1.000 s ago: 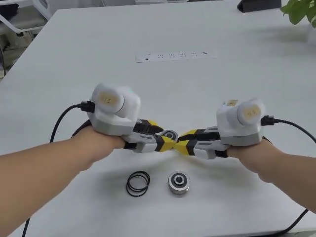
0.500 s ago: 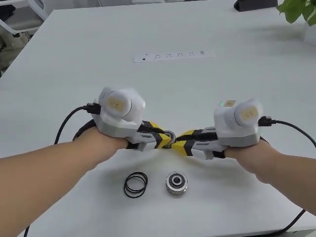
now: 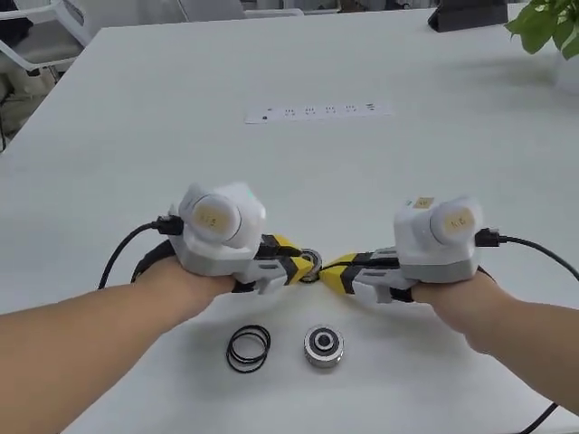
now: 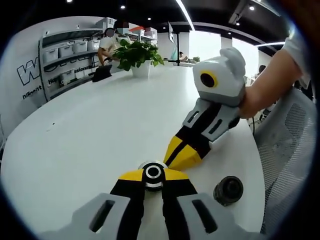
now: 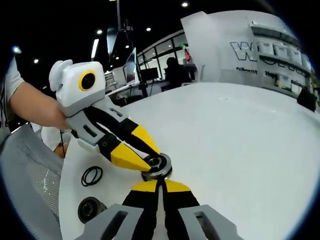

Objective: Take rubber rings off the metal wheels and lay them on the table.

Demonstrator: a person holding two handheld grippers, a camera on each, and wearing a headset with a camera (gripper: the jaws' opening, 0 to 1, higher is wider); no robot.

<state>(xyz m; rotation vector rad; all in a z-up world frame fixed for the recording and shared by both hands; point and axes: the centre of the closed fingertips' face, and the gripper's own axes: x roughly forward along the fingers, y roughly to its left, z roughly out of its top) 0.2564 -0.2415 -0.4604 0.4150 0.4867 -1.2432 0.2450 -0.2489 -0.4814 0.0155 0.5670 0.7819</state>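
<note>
The white table (image 3: 407, 163) is lit brightly and evenly by ceiling spotlights (image 5: 186, 4), faint shadows are cast, and gripper-view edges are curved.

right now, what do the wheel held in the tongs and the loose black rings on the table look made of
Held wheel: looks like metal, with a silvery, glossy rim that catches the light around a darker centre. Loose rings: probably rubber; they are thin and matte black with no shine, lying flat in overlapping loops.
</note>
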